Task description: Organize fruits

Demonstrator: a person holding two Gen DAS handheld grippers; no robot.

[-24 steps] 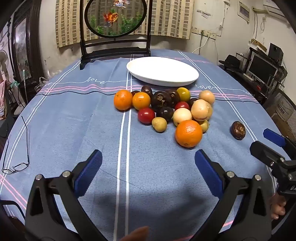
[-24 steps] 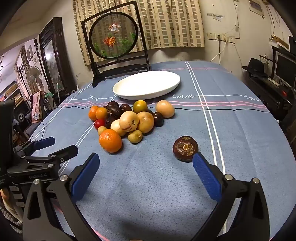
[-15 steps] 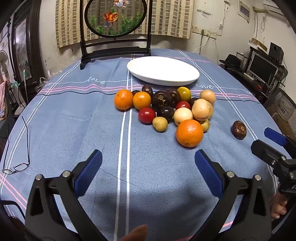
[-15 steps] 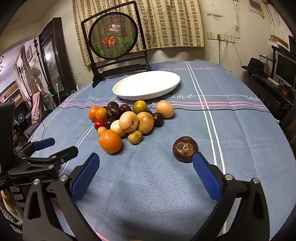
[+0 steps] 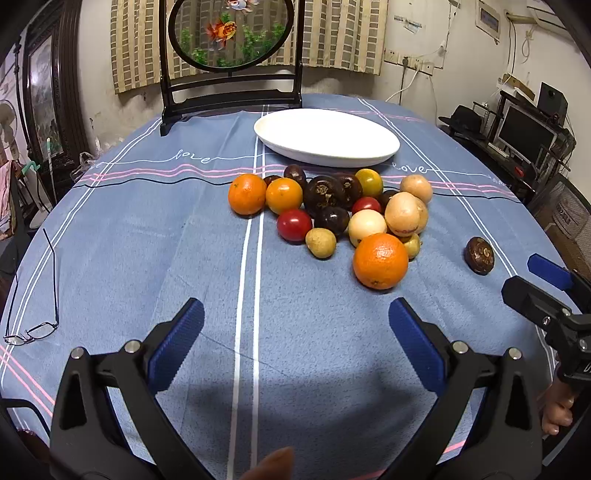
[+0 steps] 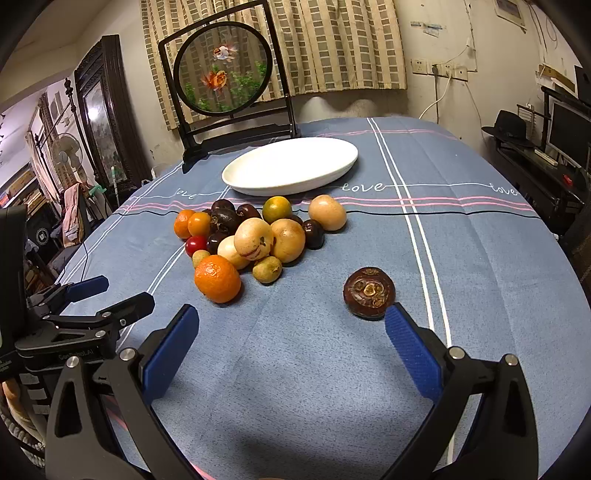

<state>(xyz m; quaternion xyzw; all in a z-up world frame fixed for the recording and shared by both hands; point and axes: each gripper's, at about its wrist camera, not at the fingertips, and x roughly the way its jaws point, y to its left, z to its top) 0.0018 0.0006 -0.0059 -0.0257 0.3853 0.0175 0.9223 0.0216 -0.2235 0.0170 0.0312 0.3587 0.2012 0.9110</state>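
The left gripper (image 5: 295,325) hangs above the near part of the table (image 5: 147,258), its blue-padded jaws spread wide with nothing between them. The right gripper (image 6: 291,332) does the same over the near right part, jaws wide apart and empty; a dark brown fruit (image 6: 369,292) lies alone on the cloth just beyond its right finger, apart from the other fruit.

Farther out, toward the middle of the table, sits the heap of fruit. A large orange (image 5: 380,260) is its nearest piece, with a small yellowish fruit (image 5: 321,242) and a red tomato (image 5: 294,225) to its left. Behind them are pale round fruits (image 5: 404,214), several dark purple ones (image 5: 325,191) and, on the heap's left side, two smaller oranges (image 5: 247,194) touching each other. A yellow-green citrus (image 5: 368,182) lies at the back of the heap.

Beyond the heap, near the far edge, stands a white oval plate (image 5: 327,137) with nothing on it. A round goldfish screen (image 5: 229,33) in a black frame stands at the far edge. A pair of glasses (image 5: 31,330) lies near the left edge.
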